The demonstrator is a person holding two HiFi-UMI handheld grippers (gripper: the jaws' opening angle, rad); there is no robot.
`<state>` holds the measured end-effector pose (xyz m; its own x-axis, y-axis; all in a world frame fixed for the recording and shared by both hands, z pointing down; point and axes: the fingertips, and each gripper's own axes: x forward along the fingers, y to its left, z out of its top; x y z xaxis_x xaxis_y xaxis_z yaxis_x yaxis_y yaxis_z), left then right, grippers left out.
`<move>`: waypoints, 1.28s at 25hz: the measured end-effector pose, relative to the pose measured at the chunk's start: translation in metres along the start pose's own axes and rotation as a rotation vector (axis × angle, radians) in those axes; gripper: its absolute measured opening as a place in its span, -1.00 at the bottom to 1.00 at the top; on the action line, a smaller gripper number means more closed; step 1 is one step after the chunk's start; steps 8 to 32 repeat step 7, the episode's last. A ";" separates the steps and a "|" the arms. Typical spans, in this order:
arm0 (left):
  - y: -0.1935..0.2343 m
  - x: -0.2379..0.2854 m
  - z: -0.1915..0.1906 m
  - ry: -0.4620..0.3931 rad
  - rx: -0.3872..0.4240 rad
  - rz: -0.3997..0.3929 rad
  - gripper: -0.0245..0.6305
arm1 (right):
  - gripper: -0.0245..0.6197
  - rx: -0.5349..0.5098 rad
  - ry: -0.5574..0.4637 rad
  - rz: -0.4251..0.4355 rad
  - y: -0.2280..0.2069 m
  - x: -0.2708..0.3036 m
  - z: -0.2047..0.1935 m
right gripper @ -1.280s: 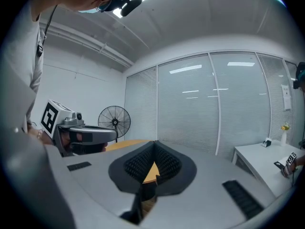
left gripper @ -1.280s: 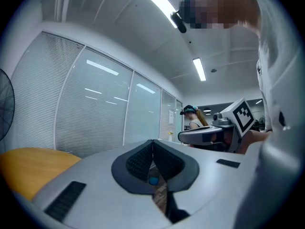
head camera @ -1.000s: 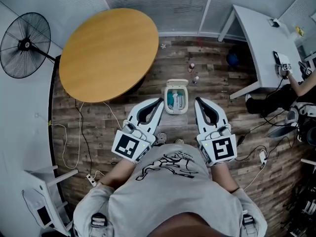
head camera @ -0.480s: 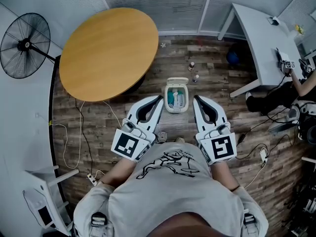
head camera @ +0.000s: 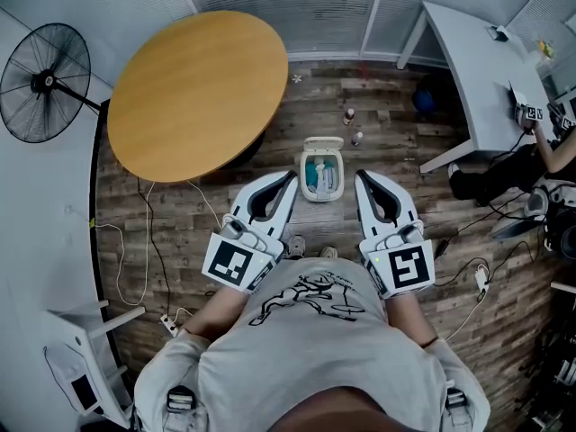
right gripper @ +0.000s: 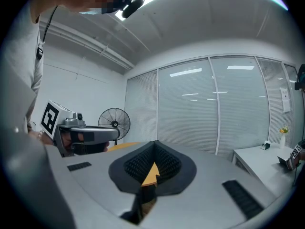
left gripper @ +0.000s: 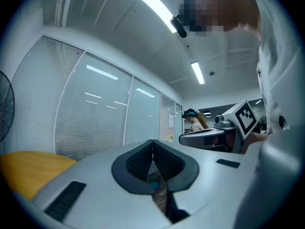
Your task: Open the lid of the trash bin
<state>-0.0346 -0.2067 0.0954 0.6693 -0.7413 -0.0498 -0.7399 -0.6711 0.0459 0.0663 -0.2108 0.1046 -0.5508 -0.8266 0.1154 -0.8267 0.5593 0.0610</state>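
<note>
Task looks effectively done: small white rectangular plastic trash bin sits on the brown wood-plank floor, straight ahead of the person and between the two tool tips, with its white hinged lid already tipped up at the far edge and the inside exposed. Teal and pale stuff shows inside; can't tell what it is. Left white-and-grey handheld tool and right white-and-grey handheld tool hang above the floor on either side of the bin's near end, near it; can't confirm from above that either touches it. Left gripper view: black ribbed pads meet at the tip, nothing held. Right gripper view: same, pads together and empty. My read is that nothing is left except maybe pulling the tools clear; can't tell whether the lid stays up by itself. Counts: 1 bin, 1 lid, 2 tools, each with 1 marker cube. Also 1 round tan wood-top desk to the far left of the bin, 1 white rectangular desk to the far right, 1 black pedestal fan, and 2 small bottle-like items on the floor beyond the bin.
</note>
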 end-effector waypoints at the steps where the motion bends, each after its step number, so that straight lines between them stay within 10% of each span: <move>1: -0.001 0.000 -0.001 0.001 -0.001 -0.001 -0.87 | -0.91 0.002 0.000 -0.002 -0.001 -0.001 -0.001; 32: -0.004 0.008 -0.003 0.007 -0.005 -0.005 -0.87 | -0.91 0.006 0.001 -0.009 -0.010 -0.004 -0.002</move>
